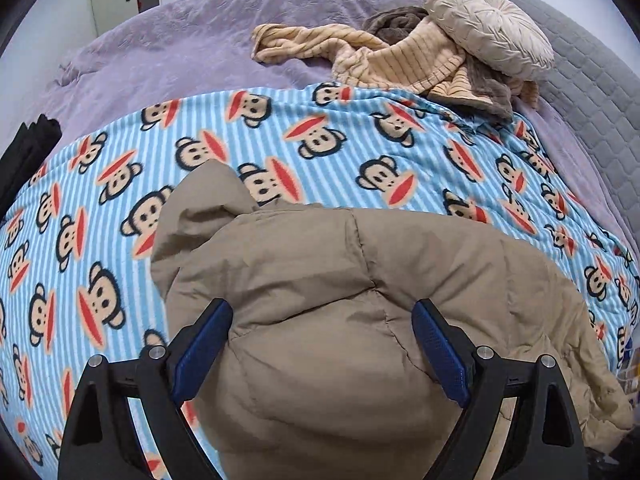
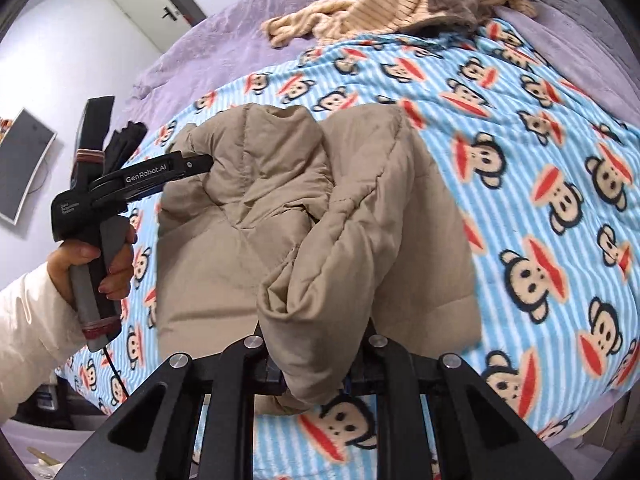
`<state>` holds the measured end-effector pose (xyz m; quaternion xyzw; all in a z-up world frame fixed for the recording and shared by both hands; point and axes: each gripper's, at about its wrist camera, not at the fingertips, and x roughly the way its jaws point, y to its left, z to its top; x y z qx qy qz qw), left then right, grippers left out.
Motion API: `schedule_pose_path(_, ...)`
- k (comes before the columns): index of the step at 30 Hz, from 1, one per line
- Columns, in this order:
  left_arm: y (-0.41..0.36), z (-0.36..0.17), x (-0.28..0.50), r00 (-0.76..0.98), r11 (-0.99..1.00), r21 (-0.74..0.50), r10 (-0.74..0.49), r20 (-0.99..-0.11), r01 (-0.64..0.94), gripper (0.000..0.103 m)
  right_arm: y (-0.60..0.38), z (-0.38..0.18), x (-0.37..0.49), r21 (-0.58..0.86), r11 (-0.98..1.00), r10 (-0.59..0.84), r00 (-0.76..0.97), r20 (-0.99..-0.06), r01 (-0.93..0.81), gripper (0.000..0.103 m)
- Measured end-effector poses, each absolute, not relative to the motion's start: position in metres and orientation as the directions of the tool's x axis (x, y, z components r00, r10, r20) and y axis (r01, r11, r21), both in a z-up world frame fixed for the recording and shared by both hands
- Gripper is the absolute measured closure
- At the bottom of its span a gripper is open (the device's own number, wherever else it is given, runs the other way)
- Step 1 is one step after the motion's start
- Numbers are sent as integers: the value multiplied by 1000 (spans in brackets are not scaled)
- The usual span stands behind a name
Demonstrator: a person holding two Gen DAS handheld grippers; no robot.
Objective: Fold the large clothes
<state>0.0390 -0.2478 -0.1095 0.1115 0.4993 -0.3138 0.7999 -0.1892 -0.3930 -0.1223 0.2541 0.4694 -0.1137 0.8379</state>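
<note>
- Puffy khaki jacket (image 1: 320, 320), quilted with stitched panels and matte cloth, lies bunched on my fleece blanket (image 1: 360, 152), striped blue and white with monkey faces.
- Under the blanket a fuzzy lilac bedspread (image 1: 180, 40); at its far end a round pleated cushion (image 1: 488, 24) on ribbed cream knitwear (image 1: 400, 64).
- Its long axis runs across the bed in my left view, its rounded hood (image 1: 200, 200) pointing left.
- My left gripper (image 1: 322, 316) stands wide apart, straddling a padded bulge; whether the blue pads (image 1: 204, 352) touch it I cannot tell.
- My right gripper (image 2: 316, 376) is clamped on a hanging fold of jacket.
</note>
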Motion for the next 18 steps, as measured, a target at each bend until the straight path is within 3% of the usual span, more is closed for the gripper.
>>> schedule_pose_path(6,-295,-119,23,296,755,-121,-392,-871,645,11,-434,-146,-208,330,767,6,508,-861,551,83)
schedule_pose_path(10,-308,-127,16,312,749,-74,-361,-879,658,8,-462,-181,-221,399,686,51,508,-860,608,82)
schedule_pose_path(14,-307,-131,17,307,749,-65,-347,-886,659,8,-483,-207,-226,465,612,131,499,-857,640,59)
schedule_pose_path(18,-306,-133,18,308,751,-56,-336,-890,658,8,-498,-191,-240,479,591,163,485,-859,650,55)
